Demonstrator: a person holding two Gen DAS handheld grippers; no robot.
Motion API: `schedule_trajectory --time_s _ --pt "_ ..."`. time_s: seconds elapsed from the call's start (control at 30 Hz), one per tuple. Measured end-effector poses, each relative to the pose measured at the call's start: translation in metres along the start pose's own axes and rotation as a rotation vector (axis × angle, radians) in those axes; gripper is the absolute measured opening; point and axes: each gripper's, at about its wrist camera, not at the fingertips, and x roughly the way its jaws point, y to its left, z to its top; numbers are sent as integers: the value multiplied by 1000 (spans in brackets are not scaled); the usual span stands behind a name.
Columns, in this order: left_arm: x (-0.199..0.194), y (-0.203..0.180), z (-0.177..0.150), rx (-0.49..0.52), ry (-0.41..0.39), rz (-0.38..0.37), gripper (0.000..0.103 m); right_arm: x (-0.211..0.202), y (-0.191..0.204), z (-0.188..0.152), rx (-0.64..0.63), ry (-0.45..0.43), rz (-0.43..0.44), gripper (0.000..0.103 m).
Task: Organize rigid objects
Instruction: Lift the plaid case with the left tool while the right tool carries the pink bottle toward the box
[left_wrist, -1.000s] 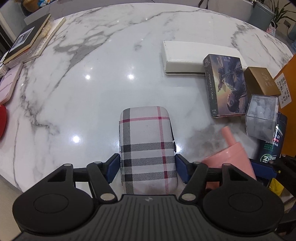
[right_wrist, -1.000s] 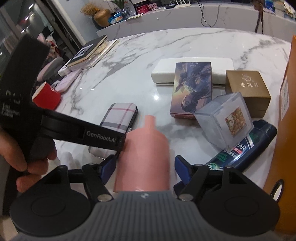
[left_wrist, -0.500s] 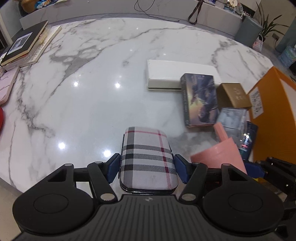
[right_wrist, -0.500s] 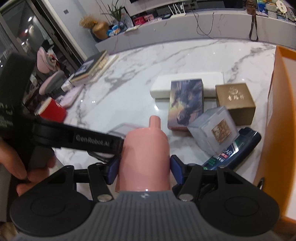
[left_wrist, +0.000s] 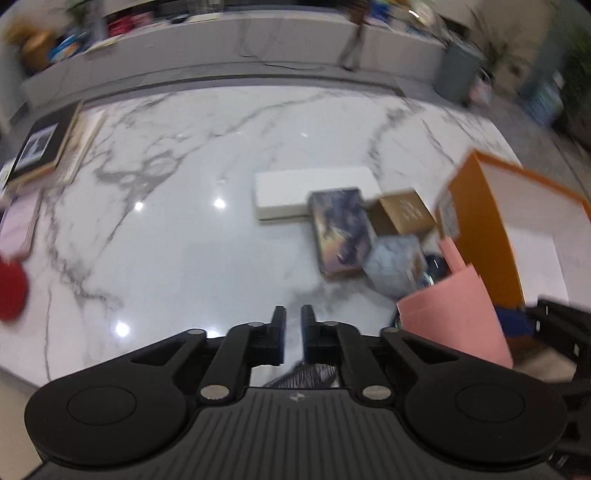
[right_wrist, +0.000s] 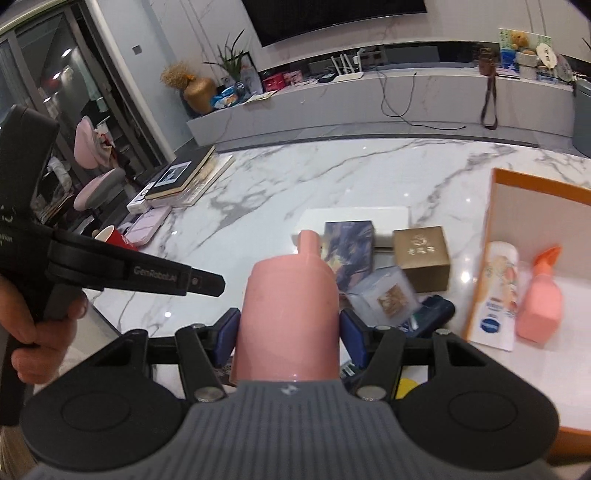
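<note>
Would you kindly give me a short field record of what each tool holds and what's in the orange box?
left tool: shut, nothing seen between its tips
right tool: shut on pink bottle
orange box: open, holds lotion tube and peach spray bottle
marble table: gold box, clear cube, dark bottle

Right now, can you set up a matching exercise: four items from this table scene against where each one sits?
Items:
1. pink plastic bottle
2. peach spray bottle
3. gold cardboard box
4. red cup

Places:
A. inside the orange box
B. table edge, by the pale pink case
C. between the right gripper pads
D. on marble, beside the illustrated box

Pairs: 1-C, 2-A, 3-D, 4-B
</note>
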Motion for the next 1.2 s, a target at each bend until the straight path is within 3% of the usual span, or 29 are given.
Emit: schedule_trajectory --time_s 0.2,0.43,0.53,0.73,1.07,1.2 --pt "5 -24 -21 315 23 -67 29 -8 -11 -19 38 30 43 58" --pt "28 -46 -44 730 117 -104 74 1 -20 -43 69 95 47 58" --pt "41 -48 -53 848 161 -90 82 13 -21 -52 77 136 52 59" --pt "72 -47 -63 923 247 -106 83 38 -16 -58 71 199 43 59" --pt "101 -37 -64 893 304 -190 89 59 -21 -58 68 250 30 60" --pt "99 -34 -64 860 320 -200 75 63 -23 -58 81 266 34 60"
